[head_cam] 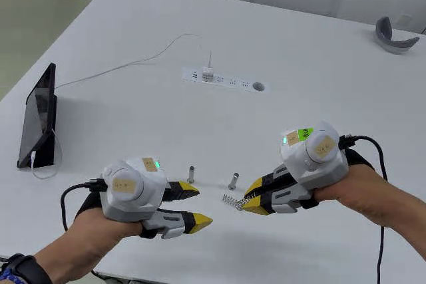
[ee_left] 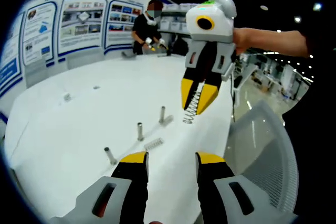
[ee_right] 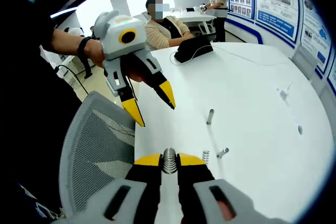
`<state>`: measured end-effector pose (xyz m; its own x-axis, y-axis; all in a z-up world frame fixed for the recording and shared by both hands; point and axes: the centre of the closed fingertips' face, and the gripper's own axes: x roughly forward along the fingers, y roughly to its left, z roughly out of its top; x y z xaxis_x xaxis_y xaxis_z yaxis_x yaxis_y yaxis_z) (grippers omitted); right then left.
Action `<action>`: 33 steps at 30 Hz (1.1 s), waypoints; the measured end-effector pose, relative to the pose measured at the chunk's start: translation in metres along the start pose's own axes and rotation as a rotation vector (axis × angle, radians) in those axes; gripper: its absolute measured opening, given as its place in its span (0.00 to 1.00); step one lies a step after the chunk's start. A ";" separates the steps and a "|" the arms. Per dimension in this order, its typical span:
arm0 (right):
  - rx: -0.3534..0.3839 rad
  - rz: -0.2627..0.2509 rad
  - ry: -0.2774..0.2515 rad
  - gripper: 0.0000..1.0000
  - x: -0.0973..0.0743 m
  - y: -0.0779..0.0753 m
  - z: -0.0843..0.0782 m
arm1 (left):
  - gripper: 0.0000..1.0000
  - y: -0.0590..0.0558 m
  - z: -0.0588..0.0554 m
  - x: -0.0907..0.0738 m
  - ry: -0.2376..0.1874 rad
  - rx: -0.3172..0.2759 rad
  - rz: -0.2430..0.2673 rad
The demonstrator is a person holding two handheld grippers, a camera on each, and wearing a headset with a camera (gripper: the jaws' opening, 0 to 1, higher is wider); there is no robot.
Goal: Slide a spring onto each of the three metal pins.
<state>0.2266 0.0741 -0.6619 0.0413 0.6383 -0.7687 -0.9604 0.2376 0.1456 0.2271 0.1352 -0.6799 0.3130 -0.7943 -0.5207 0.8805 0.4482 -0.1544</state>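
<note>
My right hand-held gripper (ee_right: 169, 160) is closed tight on a spring (head_cam: 229, 200), near the three pins (ee_left: 140, 131) standing on the bench (head_cam: 279, 51). My left hand-held gripper (ee_left: 170, 157) hangs wide open, holding nothing. A second spring (ee_left: 154, 143) lies between the pins.

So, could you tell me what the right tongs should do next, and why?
Probably tip the right tongs so the small coiled metal spring they grip stands over the nearest short upright metal pin; that pin looks bare and the spring points sideways.
</note>
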 end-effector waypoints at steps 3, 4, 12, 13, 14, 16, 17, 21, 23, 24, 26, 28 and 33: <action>-0.003 -0.003 0.010 0.13 0.004 -0.005 0.000 | 0.42 0.009 -0.007 -0.001 0.006 -0.036 0.026; -0.002 -0.004 0.015 0.13 0.005 -0.006 0.000 | 0.43 0.011 -0.009 -0.002 0.007 -0.038 0.032; -0.002 -0.017 0.051 0.13 0.018 -0.023 0.000 | 0.53 0.031 -0.022 -0.011 0.014 -0.094 0.105; -0.006 -0.017 0.056 0.13 0.020 -0.025 -0.001 | 0.54 0.034 -0.023 -0.012 0.014 -0.101 0.111; -0.008 -0.018 0.061 0.13 0.021 -0.027 0.000 | 0.55 0.036 -0.024 -0.013 0.013 -0.107 0.118; -0.010 -0.019 0.068 0.13 0.025 -0.031 0.000 | 0.57 0.040 -0.025 -0.015 0.012 -0.119 0.131; -0.011 -0.018 0.071 0.13 0.026 -0.033 0.001 | 0.58 0.042 -0.026 -0.016 0.012 -0.121 0.137; -0.020 -0.019 0.087 0.13 0.033 -0.041 0.003 | 0.60 0.051 -0.031 -0.020 0.014 -0.140 0.159; -0.026 -0.019 0.092 0.13 0.036 -0.046 0.005 | 0.61 0.055 -0.033 -0.022 0.013 -0.147 0.168; -0.028 -0.019 0.093 0.13 0.038 -0.047 0.006 | 0.61 0.057 -0.034 -0.023 0.012 -0.151 0.170; -0.035 -0.016 0.099 0.13 0.042 -0.052 0.008 | 0.62 0.059 -0.035 -0.025 0.010 -0.160 0.177; -0.048 -0.013 0.109 0.13 0.045 -0.056 0.009 | 0.63 0.062 -0.036 -0.026 0.012 -0.165 0.183; -0.060 -0.011 0.126 0.13 0.053 -0.068 0.014 | 0.63 0.068 -0.037 -0.028 0.003 -0.185 0.195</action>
<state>0.2983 0.1016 -0.7037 0.0204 0.5382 -0.8426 -0.9750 0.1971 0.1023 0.2648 0.2030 -0.7072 0.4688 -0.6845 -0.5583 0.7235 0.6601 -0.2018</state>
